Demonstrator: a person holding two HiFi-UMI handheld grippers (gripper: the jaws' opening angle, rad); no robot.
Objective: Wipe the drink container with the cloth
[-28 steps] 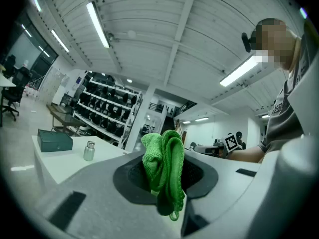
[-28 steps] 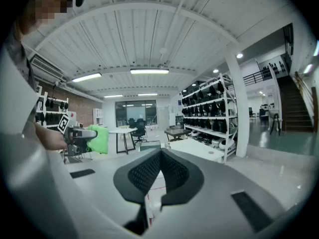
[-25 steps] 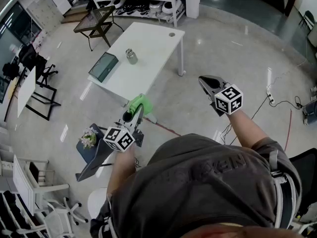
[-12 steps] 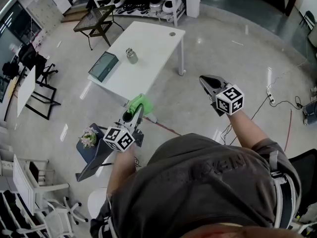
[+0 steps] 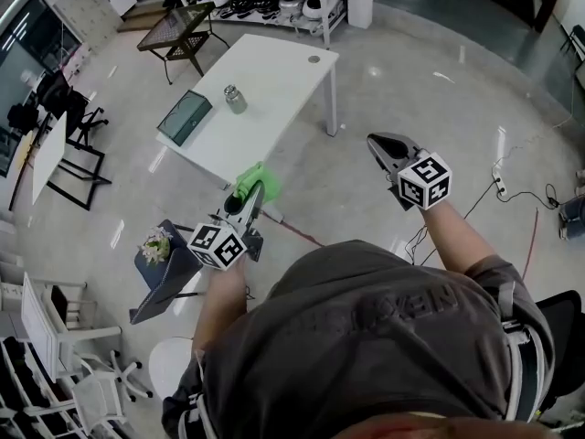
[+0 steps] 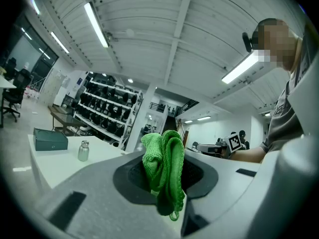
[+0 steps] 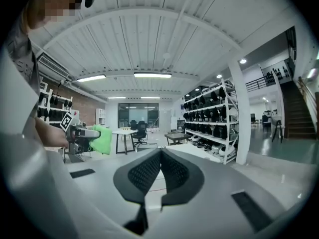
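Left gripper [image 6: 162, 176]: the jaws are pinched on a green cloth [image 6: 163, 163], which stands bunched above the pads and hangs a little below them. Right gripper [image 7: 160, 161]: the jaws are pressed together with nothing between them.

Writing: each gripper carries a marker cube [image 5: 218, 245] with black-and-white square patterns only, no words. Raised lettering runs across the person's grey shirt [image 5: 384, 327], but it cannot be read from the head view. No brand or label is legible elsewhere.

Pose: both forearms reach forward from the body, side by side and well apart. Each gripper points roughly level, the right one slightly further forward than the left.

Beyond the grippers: the drink container [image 5: 235, 99], small and metal, stands upright on a white table [image 5: 283, 62]. It is ahead of the left gripper and well apart from the cloth. A dark green box [image 5: 183, 117] lies on the same table, left of the drink container. Shelving [image 7: 209, 118] loaded with dark items stands ahead of the right gripper, to its right.
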